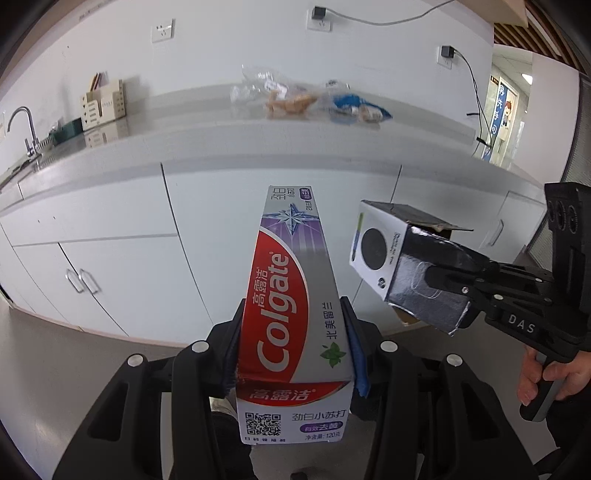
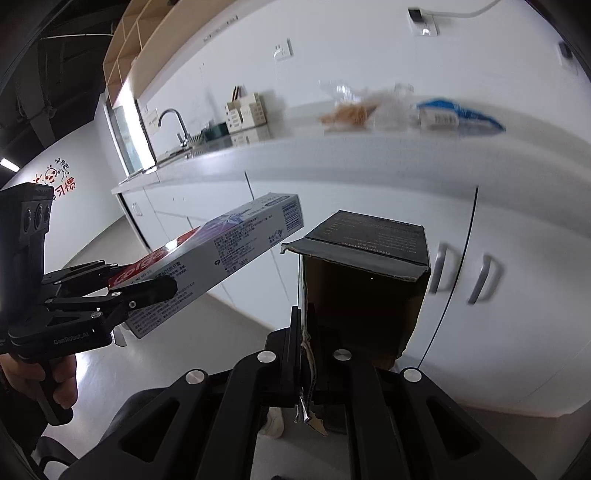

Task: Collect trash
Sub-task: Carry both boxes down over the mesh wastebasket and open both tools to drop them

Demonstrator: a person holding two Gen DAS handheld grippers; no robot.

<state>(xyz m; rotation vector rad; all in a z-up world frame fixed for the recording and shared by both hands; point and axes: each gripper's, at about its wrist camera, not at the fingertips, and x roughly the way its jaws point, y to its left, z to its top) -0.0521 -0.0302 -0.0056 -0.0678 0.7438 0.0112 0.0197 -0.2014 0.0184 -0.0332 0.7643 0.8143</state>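
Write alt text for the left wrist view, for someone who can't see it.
The left gripper clamps a Colgate toothpaste box pointing toward white cabinets. At right, the right gripper holds an open small carton. Plastic wrappers lie on the grey counter beyond.

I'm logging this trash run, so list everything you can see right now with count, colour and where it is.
toothpaste box: one, red, white and grey, clamped in the left gripper
open carton: one, black with a white face, one wall pinched by the right gripper
plastic wrappers: a loose pile, clear, tan and blue, on the counter by the wall
counter: one, light grey, above white cabinets
tap: one, silver, at the counter's far end
organiser: one, cream, near the tap
wall sockets: several, white, two with black plugs
left gripper: black, shut on the toothpaste box
right gripper: black, shut on the carton wall
hand: one, on the right gripper's handle
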